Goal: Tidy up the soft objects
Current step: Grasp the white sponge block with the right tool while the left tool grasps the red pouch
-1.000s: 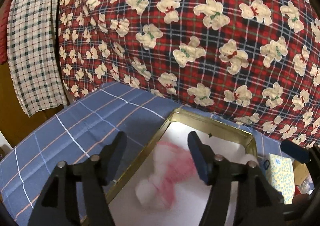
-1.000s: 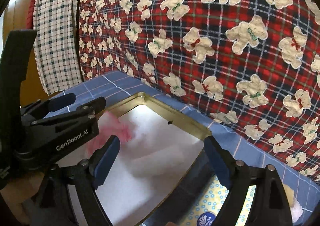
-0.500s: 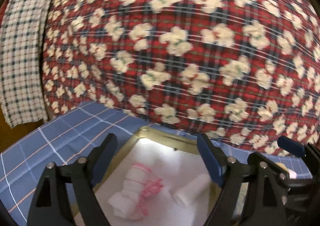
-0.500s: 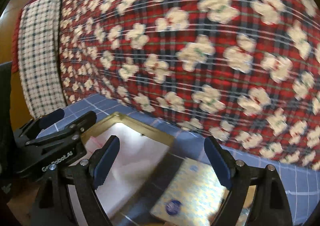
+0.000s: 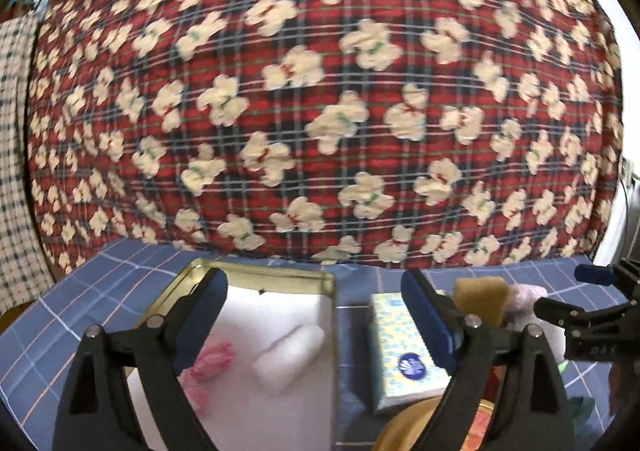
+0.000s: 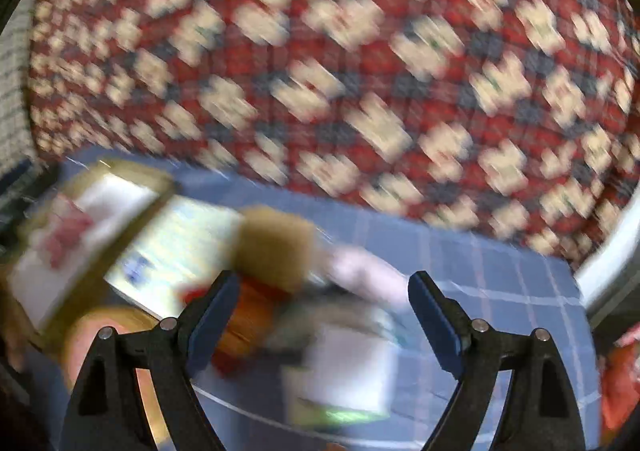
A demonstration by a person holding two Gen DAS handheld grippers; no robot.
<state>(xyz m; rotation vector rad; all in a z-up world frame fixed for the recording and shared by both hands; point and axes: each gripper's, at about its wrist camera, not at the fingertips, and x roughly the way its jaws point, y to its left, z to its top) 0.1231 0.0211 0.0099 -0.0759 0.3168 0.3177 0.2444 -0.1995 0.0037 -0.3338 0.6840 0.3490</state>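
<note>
Both tongs are standing wide open and gripping nothing: left gripper (image 5: 314, 321), right gripper (image 6: 324, 311). 2 soft items are lying in the gold-rimmed tray (image 5: 276, 276): a white roll (image 5: 289, 353) and a pink-and-white bundle (image 5: 208, 365). Judged step: between picks, with the right gripper facing the heap beside the tissue pack (image 5: 402, 355), heavily blurred. Next move calls for choosing 1 item, perhaps the tan sponge (image 6: 276, 247). The white roll's long axis is running diagonally, far end pointing toward the tray's right wall.

No readable text anywhere. Tissue pack (image 5: 404, 347) carries a round blue logo with a white mark, its lettering too small to make out. Right gripper (image 5: 592, 315) body shows faint light characters, illegible. Right wrist view too blurred to read.
</note>
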